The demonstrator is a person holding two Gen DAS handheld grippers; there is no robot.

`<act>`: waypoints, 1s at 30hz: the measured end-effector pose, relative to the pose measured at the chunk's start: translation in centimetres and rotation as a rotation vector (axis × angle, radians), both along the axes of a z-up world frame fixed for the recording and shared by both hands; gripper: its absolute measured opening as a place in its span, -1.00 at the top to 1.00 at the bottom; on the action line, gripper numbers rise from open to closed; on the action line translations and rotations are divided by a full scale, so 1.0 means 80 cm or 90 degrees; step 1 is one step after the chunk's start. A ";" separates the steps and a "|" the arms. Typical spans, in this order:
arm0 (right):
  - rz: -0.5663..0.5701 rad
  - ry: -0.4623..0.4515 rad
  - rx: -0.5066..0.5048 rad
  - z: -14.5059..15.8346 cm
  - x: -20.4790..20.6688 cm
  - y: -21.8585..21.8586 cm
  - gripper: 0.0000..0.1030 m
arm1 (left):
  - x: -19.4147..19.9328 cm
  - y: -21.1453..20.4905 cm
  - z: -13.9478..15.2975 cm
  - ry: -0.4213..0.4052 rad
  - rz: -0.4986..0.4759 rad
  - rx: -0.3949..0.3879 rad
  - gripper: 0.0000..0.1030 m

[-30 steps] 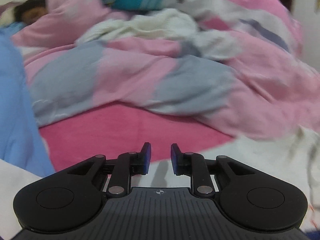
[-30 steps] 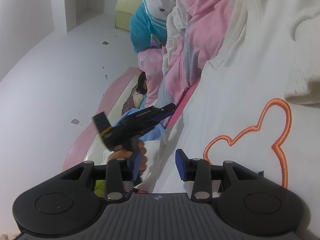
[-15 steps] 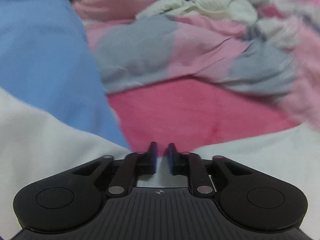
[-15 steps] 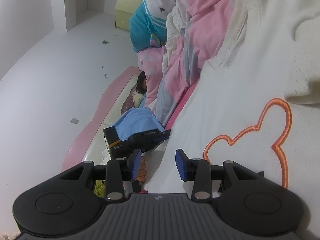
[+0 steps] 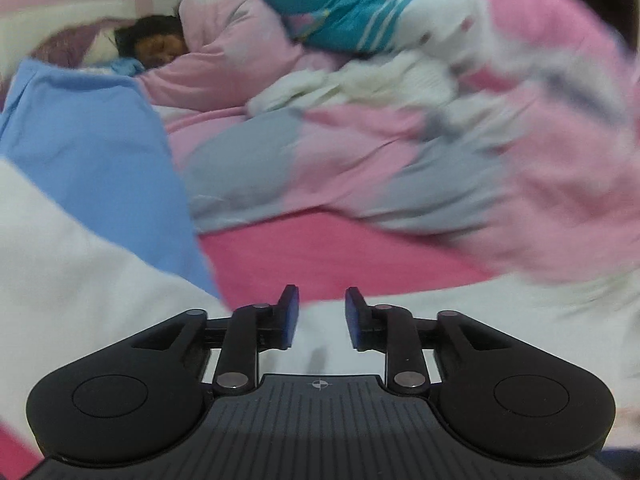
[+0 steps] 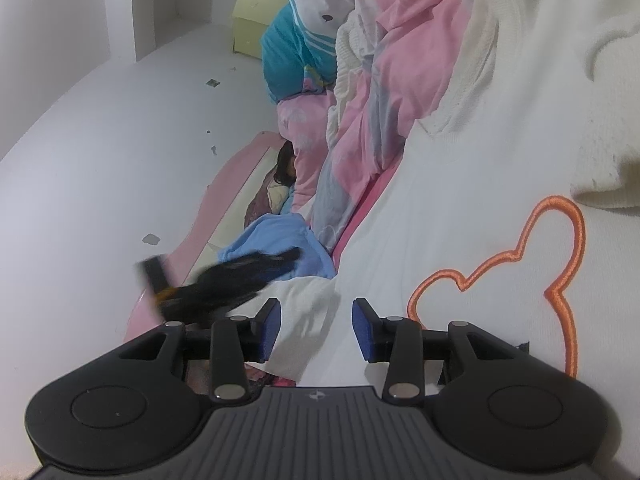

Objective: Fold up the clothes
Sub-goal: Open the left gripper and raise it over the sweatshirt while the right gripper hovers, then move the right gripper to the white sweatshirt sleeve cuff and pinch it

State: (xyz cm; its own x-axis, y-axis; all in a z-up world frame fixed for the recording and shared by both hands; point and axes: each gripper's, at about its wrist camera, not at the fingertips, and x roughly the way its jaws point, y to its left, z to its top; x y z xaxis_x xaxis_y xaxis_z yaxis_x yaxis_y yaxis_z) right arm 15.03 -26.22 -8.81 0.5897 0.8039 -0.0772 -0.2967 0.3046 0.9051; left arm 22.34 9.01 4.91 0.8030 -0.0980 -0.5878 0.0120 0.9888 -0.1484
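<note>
1. The left gripper [image 5: 318,318] hangs over the white garment [image 5: 80,288], its jaws parted with nothing between them; they have just been opening
2. In the right wrist view the left gripper [image 6: 224,280] shows as a dark blurred shape above the garment's far left edge, in front of the blue cloth [image 6: 276,240]
3. The right gripper [image 6: 316,330] points level across the white garment [image 6: 460,200], jaws standing apart; white fabric lies beneath the gap, and whether the pads touch it I cannot tell
4. The white garment is spread flat on the bed, its orange embroidered outline [image 6: 520,272] just right of the right gripper
5. A white knit piece [image 6: 608,128] lies on the garment near the bed's right edge
6. The blue cloth [image 5: 92,152] sits at the garment's left side, touching it
7. Past the garment a strip of the pink bed sheet [image 5: 320,256] shows, then a rumpled pink and grey quilt [image 5: 360,152]
8. A person [image 5: 156,44] lies under the quilt at the far end, beside a teal cushion [image 5: 340,4]
</note>
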 end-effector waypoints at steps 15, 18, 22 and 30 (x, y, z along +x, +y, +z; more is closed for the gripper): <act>-0.272 -0.036 -0.401 0.137 -0.133 -0.113 0.15 | -0.097 -0.165 -0.074 0.059 -0.155 -0.189 0.25; -0.287 -0.048 -0.536 0.156 -0.146 -0.113 0.15 | -0.105 -0.185 -0.095 0.051 -0.176 -0.149 0.25; -0.242 -0.069 -0.687 0.143 -0.132 -0.073 0.16 | -0.107 -0.186 -0.121 0.026 -0.172 -0.122 0.25; -0.132 -0.196 -0.939 0.088 -0.092 0.018 -0.01 | -0.111 -0.183 -0.130 0.005 -0.191 -0.148 -0.02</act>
State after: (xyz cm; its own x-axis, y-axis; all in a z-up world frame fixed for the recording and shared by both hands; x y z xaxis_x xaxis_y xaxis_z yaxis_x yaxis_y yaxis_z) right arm 7.69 -24.81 -1.76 0.8213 0.0237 -0.5701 -0.2509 0.9124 -0.3235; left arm 13.50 -5.60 -5.51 0.7142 -0.4594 -0.5280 0.2942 0.8816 -0.3691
